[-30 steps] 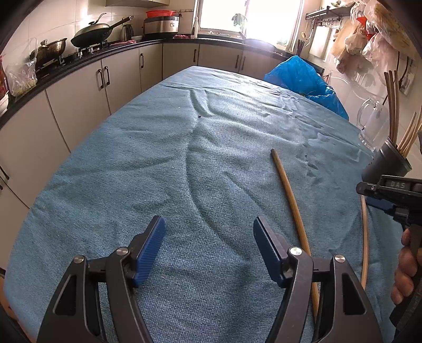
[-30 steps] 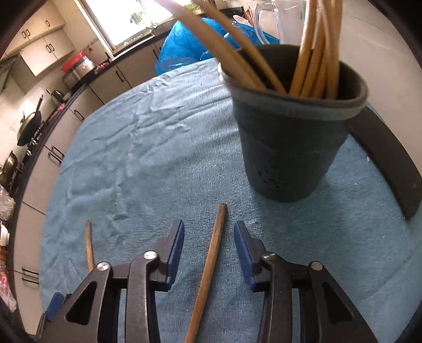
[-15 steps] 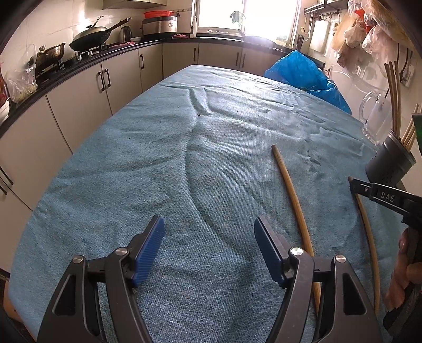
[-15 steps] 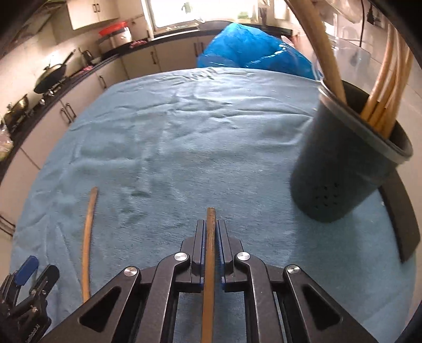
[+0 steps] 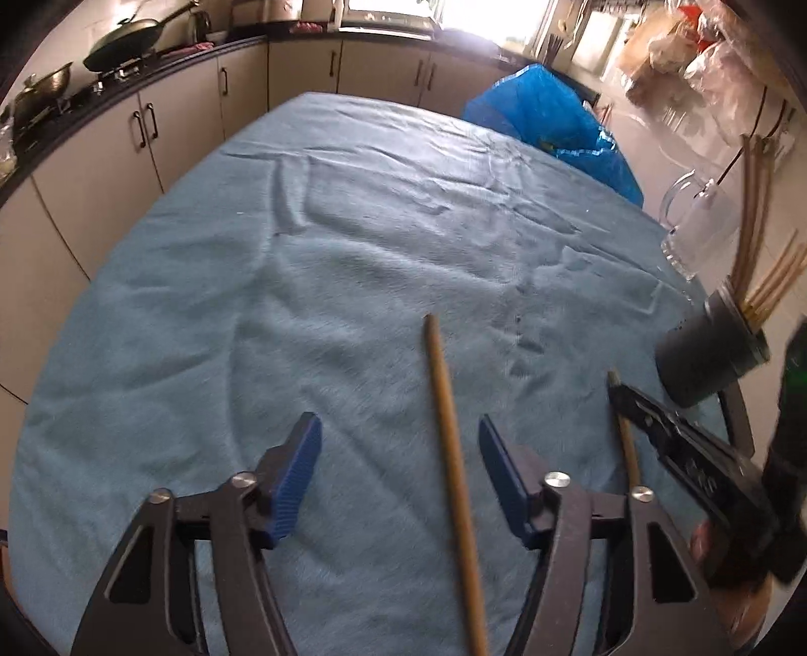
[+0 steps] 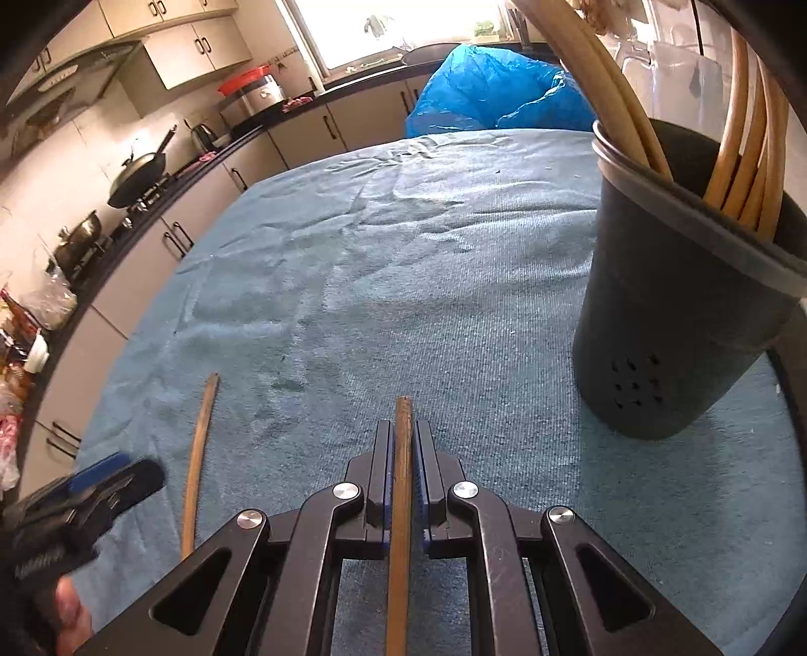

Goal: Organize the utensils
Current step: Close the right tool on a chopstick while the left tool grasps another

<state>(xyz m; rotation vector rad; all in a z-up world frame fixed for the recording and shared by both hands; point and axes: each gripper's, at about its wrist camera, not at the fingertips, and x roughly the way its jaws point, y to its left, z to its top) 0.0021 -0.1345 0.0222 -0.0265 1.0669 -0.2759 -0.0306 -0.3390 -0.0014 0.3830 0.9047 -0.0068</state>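
Note:
My right gripper [image 6: 403,444] is shut on a brown wooden chopstick [image 6: 401,509], held just above the blue cloth, left of the dark utensil holder [image 6: 671,323] that has several chopsticks standing in it. My left gripper [image 5: 398,454] is open, its fingers on either side of a second chopstick [image 5: 451,454] lying on the cloth. In the left wrist view the right gripper [image 5: 650,419] with its chopstick shows at the right, near the holder [image 5: 706,363]. In the right wrist view the second chopstick [image 6: 199,454] and the left gripper [image 6: 96,484] show at the lower left.
A blue-cloth table [image 5: 353,242] fills the view. A blue plastic bag [image 5: 550,126] lies at its far edge and a clear glass jug [image 5: 701,232] stands beyond the holder. Kitchen cabinets and a stove with pans [image 5: 126,40] run along the left.
My right gripper closed on its chopstick and lifted it slightly towards the holder. My left gripper moved right so that the second chopstick now lies between its open fingers.

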